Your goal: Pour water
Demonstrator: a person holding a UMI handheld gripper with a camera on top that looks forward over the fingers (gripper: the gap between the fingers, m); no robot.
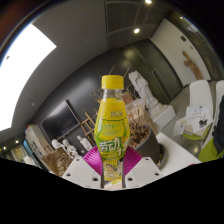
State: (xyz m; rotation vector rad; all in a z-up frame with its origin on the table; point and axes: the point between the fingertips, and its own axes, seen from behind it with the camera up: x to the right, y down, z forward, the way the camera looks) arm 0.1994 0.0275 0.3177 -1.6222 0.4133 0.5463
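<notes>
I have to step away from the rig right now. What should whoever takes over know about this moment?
Gripper: shut on the bottle, both pink pads pressing its lower part.
Bottle: upright, lifted off the table, yellow cap on, yellow-green label facing the camera.
Surroundings: a room with tables and chairs beyond the bottle; a white table lies just ahead of the fingers, to one side. No cup or glass to pour into can be seen.
Done: bottle picked up.
Left: find the container, tilt the bottle and pour. The cap looks closed, so check it first.
</notes>
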